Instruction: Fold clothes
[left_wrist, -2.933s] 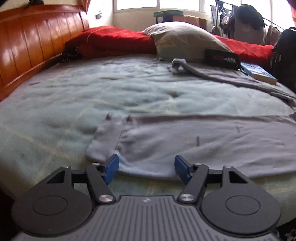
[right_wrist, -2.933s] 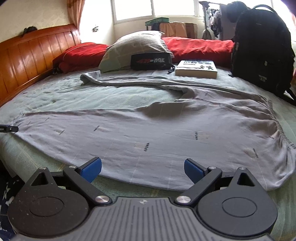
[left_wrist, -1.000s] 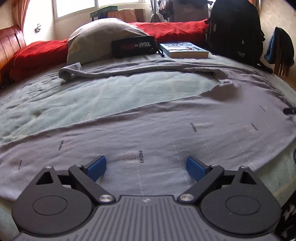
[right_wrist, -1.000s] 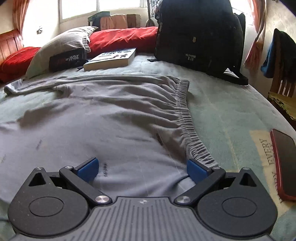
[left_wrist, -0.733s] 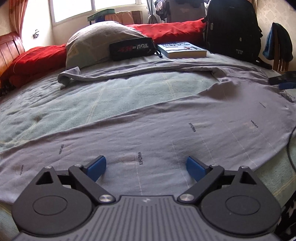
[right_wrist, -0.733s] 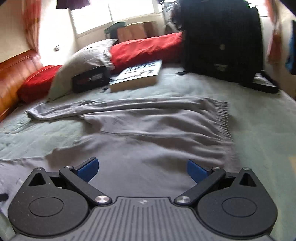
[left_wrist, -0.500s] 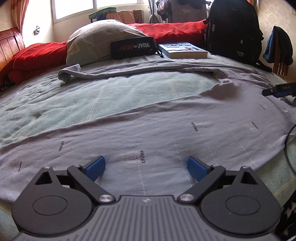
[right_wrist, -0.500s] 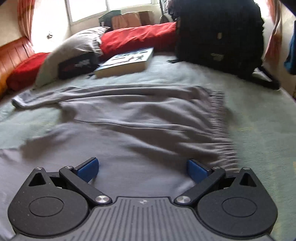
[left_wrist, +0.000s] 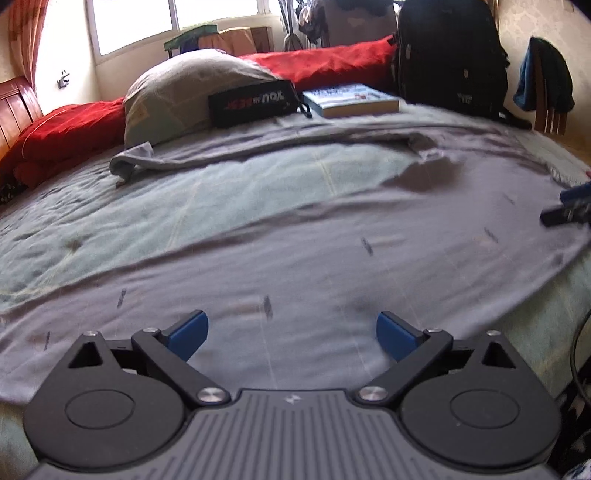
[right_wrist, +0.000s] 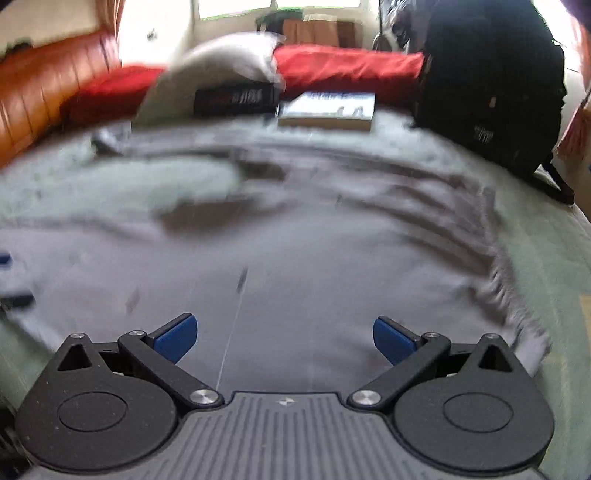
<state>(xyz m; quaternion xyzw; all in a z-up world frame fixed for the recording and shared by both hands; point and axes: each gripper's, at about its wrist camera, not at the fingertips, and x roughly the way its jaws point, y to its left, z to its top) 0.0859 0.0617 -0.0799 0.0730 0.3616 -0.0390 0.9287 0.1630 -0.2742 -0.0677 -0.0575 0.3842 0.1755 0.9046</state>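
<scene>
Grey trousers (left_wrist: 332, 243) lie spread flat on the pale green bedspread, one leg stretching back toward the pillow and the other running to the left. My left gripper (left_wrist: 291, 334) hovers open over the near leg, nothing between its blue pads. The right gripper's tip (left_wrist: 569, 208) shows at the right edge of the left wrist view. My right gripper (right_wrist: 284, 336) is open above the seat of the trousers (right_wrist: 295, 258), with the elastic waistband (right_wrist: 498, 258) to its right. The right wrist view is blurred by motion.
At the back lie a grey pillow (left_wrist: 192, 88), a black pouch (left_wrist: 255, 103), a book (left_wrist: 351, 99) and red bedding (left_wrist: 325, 62). A black backpack (left_wrist: 450, 59) stands at the back right. A wooden headboard (right_wrist: 44, 88) runs along the left.
My right gripper has swung left from the waistband side toward the middle of the trousers. The left gripper has shifted from the leg hem to the mid-leg. Both stayed open.
</scene>
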